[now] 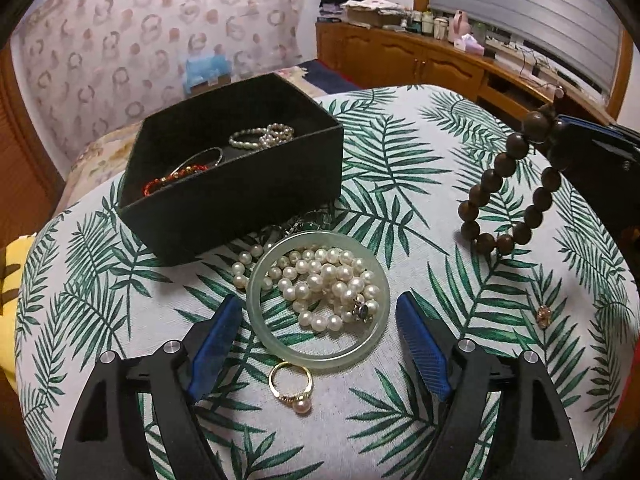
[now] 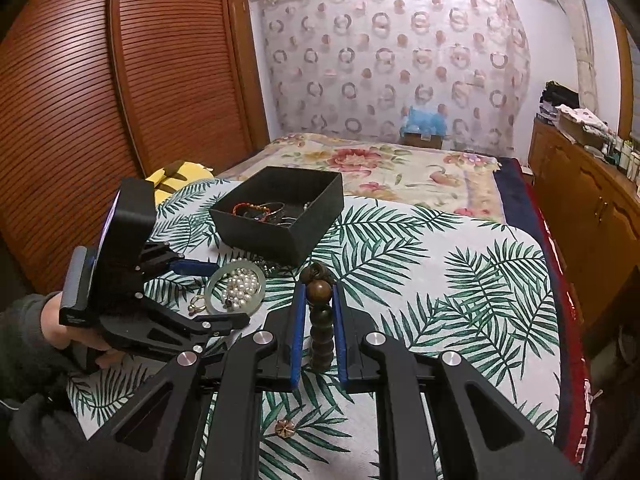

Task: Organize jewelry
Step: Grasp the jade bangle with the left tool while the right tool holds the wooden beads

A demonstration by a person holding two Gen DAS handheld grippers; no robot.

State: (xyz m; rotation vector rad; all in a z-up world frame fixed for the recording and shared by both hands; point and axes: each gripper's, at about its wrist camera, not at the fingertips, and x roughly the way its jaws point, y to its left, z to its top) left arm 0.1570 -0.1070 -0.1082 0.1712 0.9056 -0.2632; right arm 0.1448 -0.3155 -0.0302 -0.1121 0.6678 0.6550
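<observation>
My left gripper (image 1: 318,312) is open, its blue fingers on either side of a pale green jade bangle (image 1: 264,336) that lies around a heap of pearl necklace (image 1: 328,284). A gold pearl ring (image 1: 292,386) lies just in front. My right gripper (image 2: 316,292) is shut on a dark wooden bead bracelet (image 2: 320,300), which hangs above the cloth in the left wrist view (image 1: 508,184). The black jewelry box (image 1: 236,196) behind the bangle holds a red bead bracelet (image 1: 176,178), a pearl bracelet (image 1: 260,138) and a thin bangle. It also shows in the right wrist view (image 2: 280,216).
A small gold earring (image 1: 543,314) lies on the leaf-print cloth (image 1: 400,184) at the right; it also shows in the right wrist view (image 2: 285,427). A chain lies partly under the box. A floral bed (image 2: 380,164) lies beyond, and a wooden cabinet (image 2: 580,200) stands on the right.
</observation>
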